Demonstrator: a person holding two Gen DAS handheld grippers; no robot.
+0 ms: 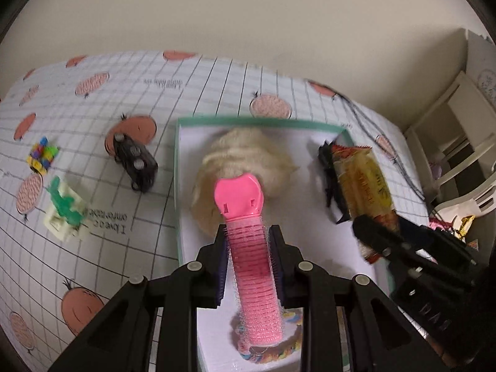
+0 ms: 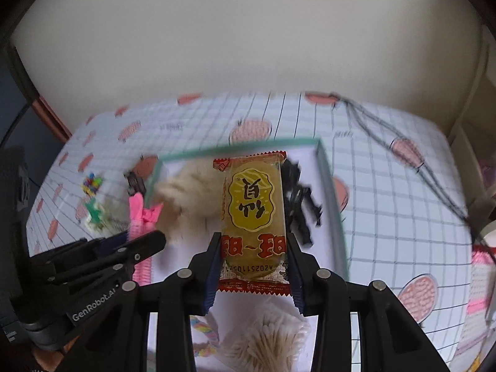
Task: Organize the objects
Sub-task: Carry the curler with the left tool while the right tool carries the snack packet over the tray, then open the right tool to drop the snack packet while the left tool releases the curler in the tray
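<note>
Pressing in from both sides, the left gripper (image 1: 248,248) is clamping a pink hair roller (image 1: 251,266) around its mesh barrel, with the smooth pink clip end pointing away toward the far side. Its jaws are sitting narrow against the roller, which is hanging over the near part of a shallow green-rimmed box (image 1: 178,186) with a white floor. On the right, the right gripper (image 2: 254,266) is squeezing one yellow snack packet (image 2: 252,214) by its near end, jaws closed to the packet's width, holding it above the same box (image 2: 328,186). Inside the box are lying one cream fluffy item (image 1: 245,158) toward the far middle, one black toy figure (image 2: 299,198) at the right just beside the packet, a bundle of cotton swabs (image 2: 272,338) near the front, and a pastel braided ring (image 1: 291,345) under the roller's near end. Outside the box, on the checked tablecloth (image 1: 93,263) at the left, are sitting one black toy car (image 1: 135,161), one small multicoloured block cluster (image 1: 43,155), and one green figure on a pale base (image 1: 65,210), all well apart from both grippers.
</note>
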